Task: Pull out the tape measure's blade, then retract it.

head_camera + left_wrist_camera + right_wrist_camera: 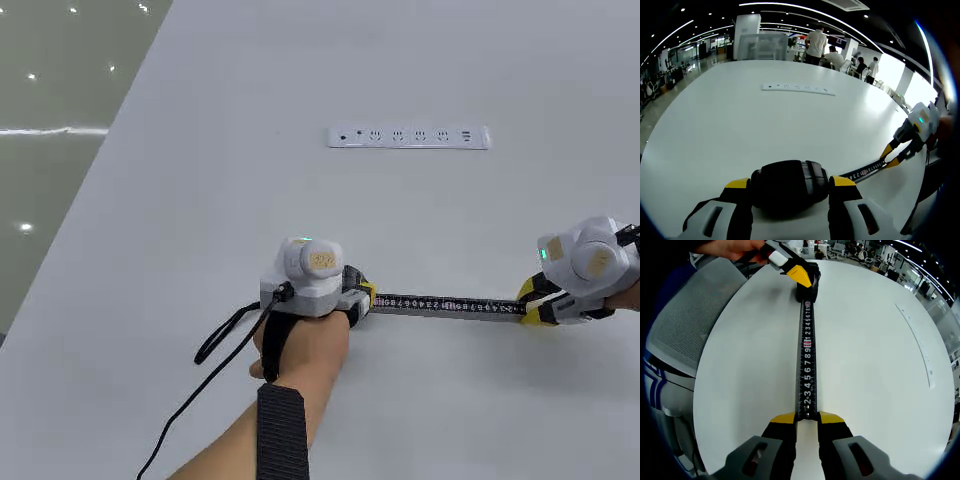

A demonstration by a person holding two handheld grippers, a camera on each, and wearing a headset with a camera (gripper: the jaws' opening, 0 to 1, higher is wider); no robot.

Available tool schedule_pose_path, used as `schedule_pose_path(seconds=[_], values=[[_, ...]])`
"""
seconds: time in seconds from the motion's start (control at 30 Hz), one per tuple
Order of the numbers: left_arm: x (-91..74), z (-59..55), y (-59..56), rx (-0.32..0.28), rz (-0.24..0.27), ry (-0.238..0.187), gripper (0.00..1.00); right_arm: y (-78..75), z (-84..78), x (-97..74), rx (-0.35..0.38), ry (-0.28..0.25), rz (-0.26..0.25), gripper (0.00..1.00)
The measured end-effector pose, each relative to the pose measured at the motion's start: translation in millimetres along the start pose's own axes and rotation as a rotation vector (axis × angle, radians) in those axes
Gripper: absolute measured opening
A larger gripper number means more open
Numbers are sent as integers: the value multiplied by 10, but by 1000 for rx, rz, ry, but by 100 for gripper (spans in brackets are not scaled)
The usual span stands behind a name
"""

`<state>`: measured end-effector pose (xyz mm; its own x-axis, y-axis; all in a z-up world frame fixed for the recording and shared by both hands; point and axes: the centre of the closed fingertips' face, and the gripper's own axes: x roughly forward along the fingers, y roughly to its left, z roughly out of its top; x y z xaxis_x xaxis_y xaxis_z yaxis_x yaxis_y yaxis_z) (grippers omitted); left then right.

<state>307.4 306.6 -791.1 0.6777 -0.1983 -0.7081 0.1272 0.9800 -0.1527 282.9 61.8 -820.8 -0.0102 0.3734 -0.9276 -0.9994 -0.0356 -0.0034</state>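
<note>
Nearest thing: the person's hand (300, 350) with a dark wrist strap (280, 430) at the bottom of the head view, wrapped round the back of the left claw (790, 183). A black cable (200, 395) trails off to the left over the white worktop (250, 200).

Step in hand: looks like the pull-out half to me. A good stretch of blade is out and the retract isn't done yet.

Next move: my guess is either draw a bit more out or start feeding it back. Feeding back means bringing the right claw toward the case in line with the blade, so it doesn't kink or whip in.

Left claw: clamped on the tape measure case (812, 287), one yellow-tipped jaw on each side of the black body, which sits on the worktop.

Blade: the blade (445, 305) runs straight from the case rightward across the worktop, lying low along the surface, numbers facing up.

Right claw: the right claw (806, 416) has its jaws pinched together on the free end of the blade, right at the low numbers.

Spacing: the two claws are well apart, joined just by the blade.

Background: a white power strip (408, 136) lies further back, well clear of everything.
</note>
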Motion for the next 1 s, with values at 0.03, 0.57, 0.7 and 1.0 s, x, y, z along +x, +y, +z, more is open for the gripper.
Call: schedule_pose_path(seconds=[0.03,0.57,0.7,1.0], values=[[1,-1,0,1,-1,1,57,-3,10,4,0,-2,0,11],[-7,-12,-3,0,-9,8,57,-11,267,111,6,-42,2,11],[-7,-12,-3,-2,-9,10,57,-21,335,131,7,-50,2,11],[-3,-11,-3,-2,-10,10,57,-82,410,188,14,-63,4,11]])
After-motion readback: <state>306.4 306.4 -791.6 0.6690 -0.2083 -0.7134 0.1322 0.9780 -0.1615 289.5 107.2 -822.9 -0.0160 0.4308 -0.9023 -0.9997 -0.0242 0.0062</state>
